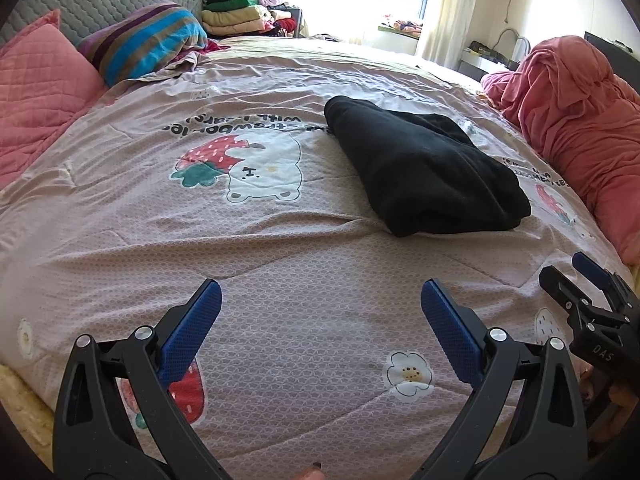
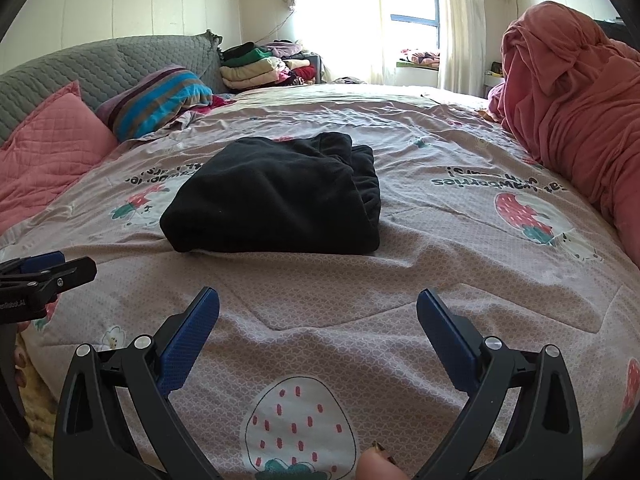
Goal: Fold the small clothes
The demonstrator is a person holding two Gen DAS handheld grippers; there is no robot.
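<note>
- A bed with a pink strawberry-print quilt fills both views.
- The folded black garment lies ahead of the fingers, apart from them.
- The left gripper and right gripper both gape wide, holding nothing.

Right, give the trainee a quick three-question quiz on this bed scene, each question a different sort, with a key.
1. True or false: the black garment lies folded on the bedspread, touched by neither gripper.
2. Multiple choice: the left gripper and right gripper are A) both open, B) both shut, C) one open and one shut.
3. Fill in: on the robot's right edge of the bed sits a heap of ____ coloured bedding.

Key: 1 true; 2 A; 3 pink.
</note>
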